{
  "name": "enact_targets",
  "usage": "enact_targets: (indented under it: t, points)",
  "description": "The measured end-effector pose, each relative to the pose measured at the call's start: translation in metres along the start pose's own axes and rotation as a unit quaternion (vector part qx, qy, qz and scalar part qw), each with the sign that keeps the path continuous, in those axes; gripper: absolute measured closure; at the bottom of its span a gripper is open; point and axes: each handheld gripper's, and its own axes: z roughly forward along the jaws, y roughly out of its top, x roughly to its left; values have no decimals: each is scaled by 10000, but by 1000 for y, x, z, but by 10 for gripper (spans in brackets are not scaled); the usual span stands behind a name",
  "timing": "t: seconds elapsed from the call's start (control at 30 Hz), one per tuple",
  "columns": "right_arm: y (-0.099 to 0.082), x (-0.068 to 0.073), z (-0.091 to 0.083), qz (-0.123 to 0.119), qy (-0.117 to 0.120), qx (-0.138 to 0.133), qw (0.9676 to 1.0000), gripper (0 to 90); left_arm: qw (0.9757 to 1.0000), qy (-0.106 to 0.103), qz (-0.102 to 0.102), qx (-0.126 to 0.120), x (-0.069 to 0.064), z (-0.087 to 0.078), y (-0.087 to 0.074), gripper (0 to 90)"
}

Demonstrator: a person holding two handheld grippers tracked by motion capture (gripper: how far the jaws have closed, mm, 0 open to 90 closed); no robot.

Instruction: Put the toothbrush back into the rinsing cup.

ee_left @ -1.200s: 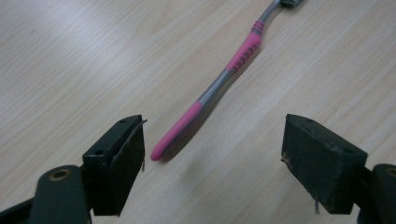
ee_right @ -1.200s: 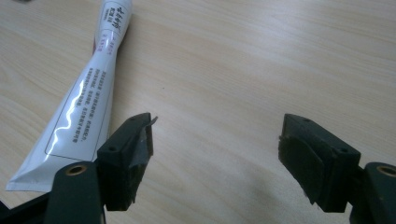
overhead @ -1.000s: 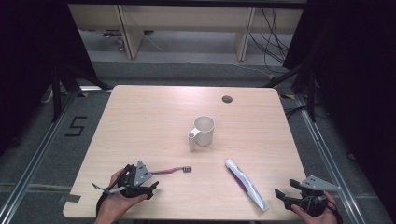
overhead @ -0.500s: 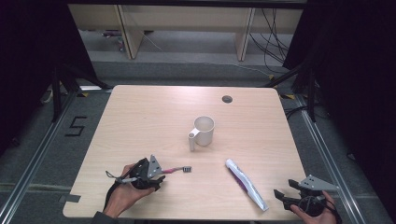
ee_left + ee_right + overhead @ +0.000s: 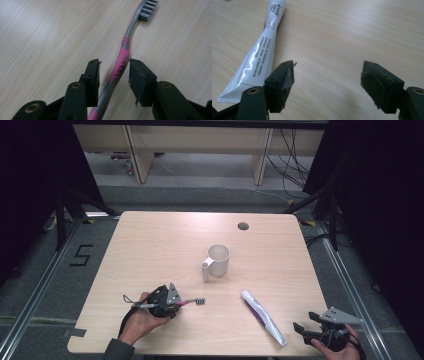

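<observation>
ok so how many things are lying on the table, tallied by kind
pink and grey plastic toothbrush: 1
white ceramic mug with a handle: 1
white toothpaste tube with a purple stripe: 1
total on the light wooden table: 3

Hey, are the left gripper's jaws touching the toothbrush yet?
Apart. In the left gripper view, the toothbrush lies between the jaws of the left gripper, which have just been closing, with wood showing on both sides of the handle.
</observation>
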Motion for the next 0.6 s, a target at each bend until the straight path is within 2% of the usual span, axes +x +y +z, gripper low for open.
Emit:
enact_targets:
  t: [0.17, 0.4, 0.53, 0.57, 0.6]
  points:
    - [0, 1, 1, 3, 71, 19, 10000, 278, 9999, -119, 20, 122, 2, 4, 4, 644]
    - [0, 2, 0, -52, 27, 29, 10000, 279, 9992, -208, 43, 333, 4, 4, 8, 684]
    - [0, 2, 1, -42, 82, 31, 10000, 279, 9978, -352, 42, 567, 5, 3, 13, 705]
    - [1, 2, 1, -53, 23, 28, 10000, 279, 9976, -371, 45, 589, 6, 3, 13, 713]
    - [0, 2, 2, -25, 93, 19, 10000, 279, 9974, -378, 67, 617, 6, 3, 14, 718]
